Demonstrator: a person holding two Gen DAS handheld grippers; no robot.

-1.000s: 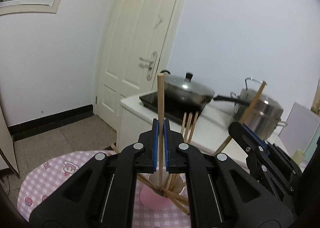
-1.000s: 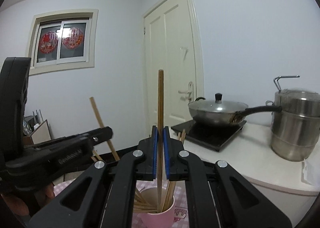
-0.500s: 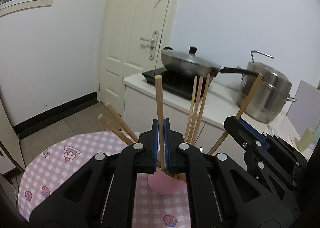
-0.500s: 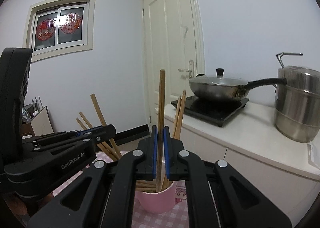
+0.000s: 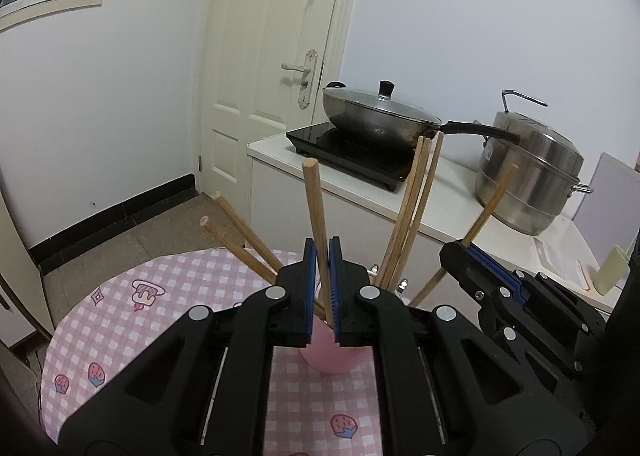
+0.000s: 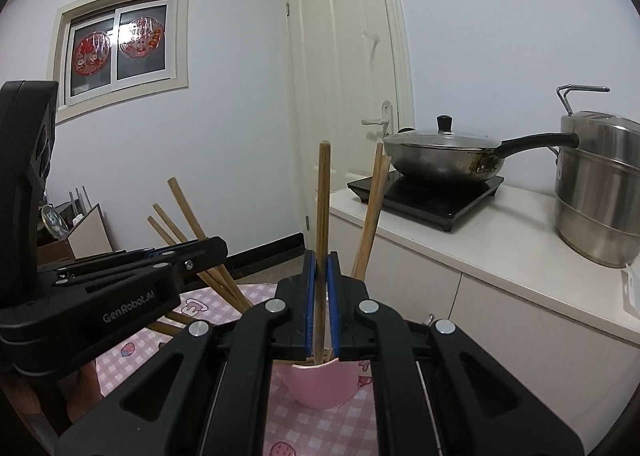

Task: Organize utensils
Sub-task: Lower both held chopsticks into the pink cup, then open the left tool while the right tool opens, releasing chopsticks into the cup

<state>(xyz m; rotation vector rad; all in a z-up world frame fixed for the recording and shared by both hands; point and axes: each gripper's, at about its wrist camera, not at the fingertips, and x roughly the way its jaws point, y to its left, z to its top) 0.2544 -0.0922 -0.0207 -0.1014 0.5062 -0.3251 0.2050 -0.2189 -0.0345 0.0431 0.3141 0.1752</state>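
Both my jaws clamp one chopstick each, left gripper (image 5: 322,288) and right gripper (image 6: 321,296), upright over the pink cup (image 6: 320,384), so they drop in tip-first.

Left black two-finger gripper with blue pads (image 5: 322,288): jaws clamped together, tilted downward. Right black two-finger gripper with blue pads (image 6: 321,300): jaws clamped together, just beside left one, angled slightly downward.

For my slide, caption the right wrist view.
Right gripper lowers a chopstick into the pink cup.
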